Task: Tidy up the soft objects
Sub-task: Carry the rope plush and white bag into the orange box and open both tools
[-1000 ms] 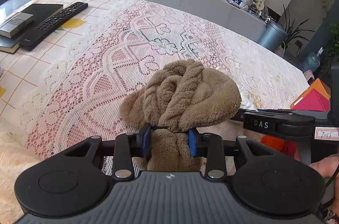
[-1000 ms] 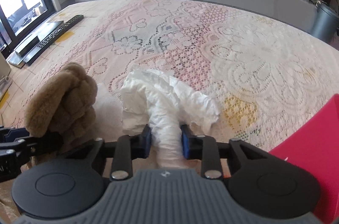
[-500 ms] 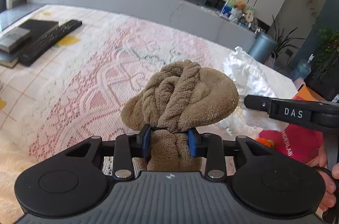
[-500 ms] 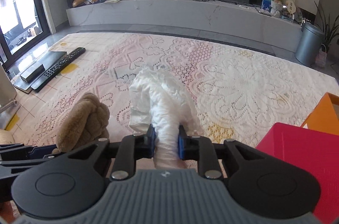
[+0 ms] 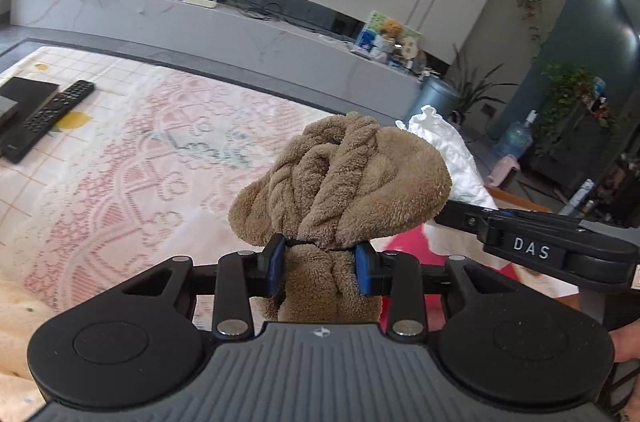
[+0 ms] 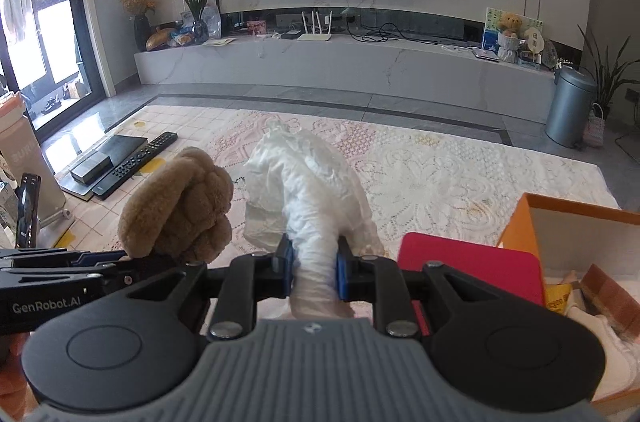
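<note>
My left gripper (image 5: 320, 264) is shut on a fluffy brown towel (image 5: 340, 182) bunched into a knot and holds it up above the lace-covered table (image 5: 132, 158). My right gripper (image 6: 314, 268) is shut on a crumpled white cloth (image 6: 308, 174) and holds it up too. The two bundles hang side by side. The brown towel shows left of the white cloth in the right wrist view (image 6: 180, 206). The white cloth shows behind the towel in the left wrist view (image 5: 444, 146).
A red box (image 6: 472, 272) and an orange box (image 6: 576, 222) holding some items stand at the right. A black remote (image 6: 134, 164) and a dark flat box (image 6: 106, 156) lie at the table's far left. A TV console (image 6: 340, 62) runs behind.
Both grippers have risen and tilted upward with their bundles, so the views now take in the room and TV wall. The grips have not changed.
</note>
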A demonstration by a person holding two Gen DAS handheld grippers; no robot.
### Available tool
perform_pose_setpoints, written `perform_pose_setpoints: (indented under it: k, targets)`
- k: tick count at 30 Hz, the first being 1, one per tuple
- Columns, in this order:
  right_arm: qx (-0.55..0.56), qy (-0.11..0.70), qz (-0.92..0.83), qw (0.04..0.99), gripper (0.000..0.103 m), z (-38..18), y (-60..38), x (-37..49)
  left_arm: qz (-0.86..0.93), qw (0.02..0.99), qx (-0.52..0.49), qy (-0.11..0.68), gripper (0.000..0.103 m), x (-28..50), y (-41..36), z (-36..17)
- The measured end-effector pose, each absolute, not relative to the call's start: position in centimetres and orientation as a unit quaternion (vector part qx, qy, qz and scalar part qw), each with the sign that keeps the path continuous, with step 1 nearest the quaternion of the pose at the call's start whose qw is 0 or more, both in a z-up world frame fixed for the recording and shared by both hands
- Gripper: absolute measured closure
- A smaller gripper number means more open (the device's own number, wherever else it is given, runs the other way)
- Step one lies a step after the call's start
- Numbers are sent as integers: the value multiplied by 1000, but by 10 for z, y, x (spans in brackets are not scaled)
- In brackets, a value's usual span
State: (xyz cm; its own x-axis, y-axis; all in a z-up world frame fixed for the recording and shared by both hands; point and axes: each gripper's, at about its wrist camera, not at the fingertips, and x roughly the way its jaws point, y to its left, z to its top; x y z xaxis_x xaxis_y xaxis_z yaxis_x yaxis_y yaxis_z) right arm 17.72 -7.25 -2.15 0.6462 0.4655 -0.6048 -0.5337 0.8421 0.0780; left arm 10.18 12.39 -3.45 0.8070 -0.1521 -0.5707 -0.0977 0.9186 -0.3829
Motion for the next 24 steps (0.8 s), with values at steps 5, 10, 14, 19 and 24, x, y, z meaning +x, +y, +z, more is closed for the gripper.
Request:
perform_pose_setpoints:
  k: [5, 10, 14, 19, 24]
  targets:
    - [-45, 310, 252, 916, 84, -2, -116, 169, -62, 932, -191, 303, 63, 107, 91, -12]
    - [-46, 308, 218, 925, 84, 13, -166, 171, -117, 930, -173, 303, 63, 122, 51, 0]
    - [-50, 309, 189, 931, 84, 26, -206, 175, -156, 921, -169, 314, 63, 144, 22, 4]
    - [-55, 311, 156, 936, 84, 34, -245, 185, -203, 910, -158, 325, 63, 174, -16, 9]
    - [-55, 325, 133, 935, 84, 35, -276, 204, -233, 895, -158, 346, 63, 209, -38, 8]
